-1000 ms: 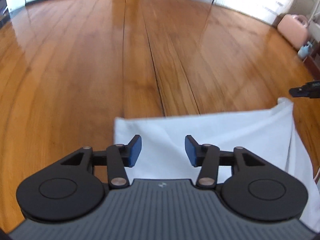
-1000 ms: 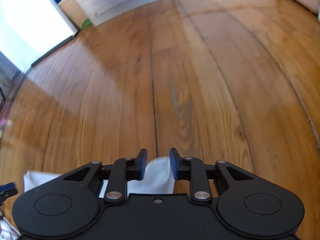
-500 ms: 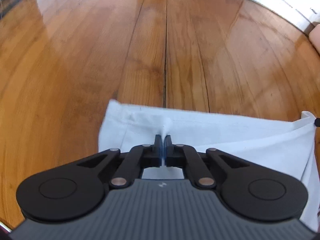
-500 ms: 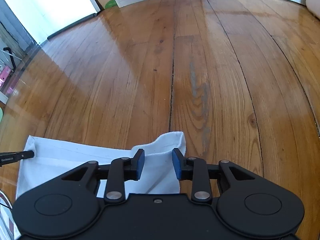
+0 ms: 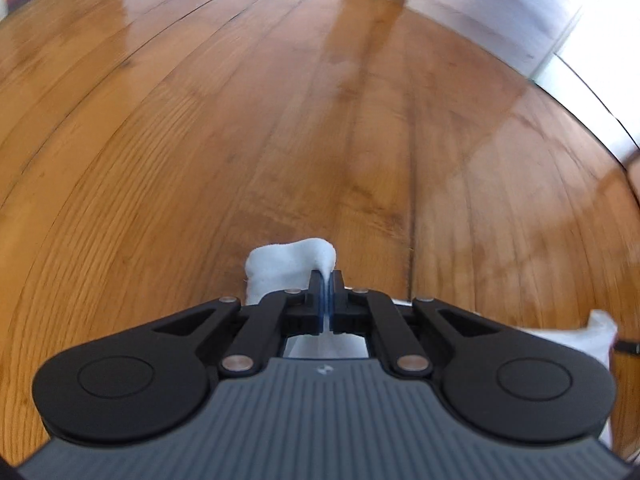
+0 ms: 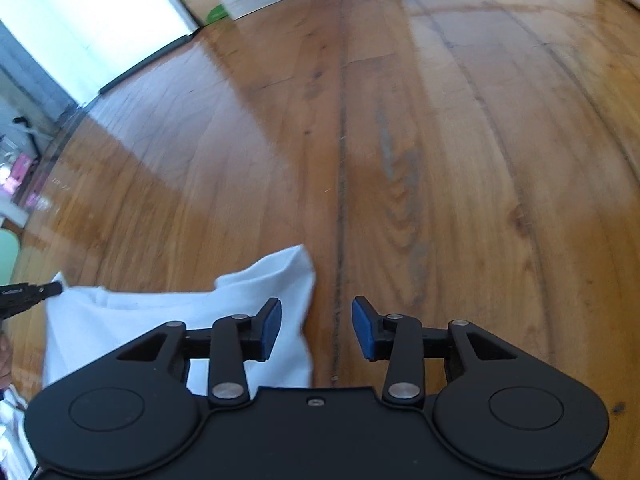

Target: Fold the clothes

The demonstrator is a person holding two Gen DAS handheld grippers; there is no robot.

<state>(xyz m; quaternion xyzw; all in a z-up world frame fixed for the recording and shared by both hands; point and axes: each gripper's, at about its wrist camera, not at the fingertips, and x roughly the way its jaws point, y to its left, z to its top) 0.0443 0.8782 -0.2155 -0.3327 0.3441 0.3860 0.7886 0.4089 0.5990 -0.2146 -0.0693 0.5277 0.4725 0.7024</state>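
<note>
Pinching a fold of white cloth, the left gripper has its blue pads pressed together on the fabric, which rises in a small hump just past the fingertips. The white cloth lies on a glossy wooden floor, its long side running left to right across both views. In the right wrist view the right gripper has its jaws opening; a corner of the cloth lies beneath the left pad, not pressed by either, and bare floor shows under the rest of the gap. The left gripper's dark tip touches the cloth's far left edge. No containers appear.
</note>
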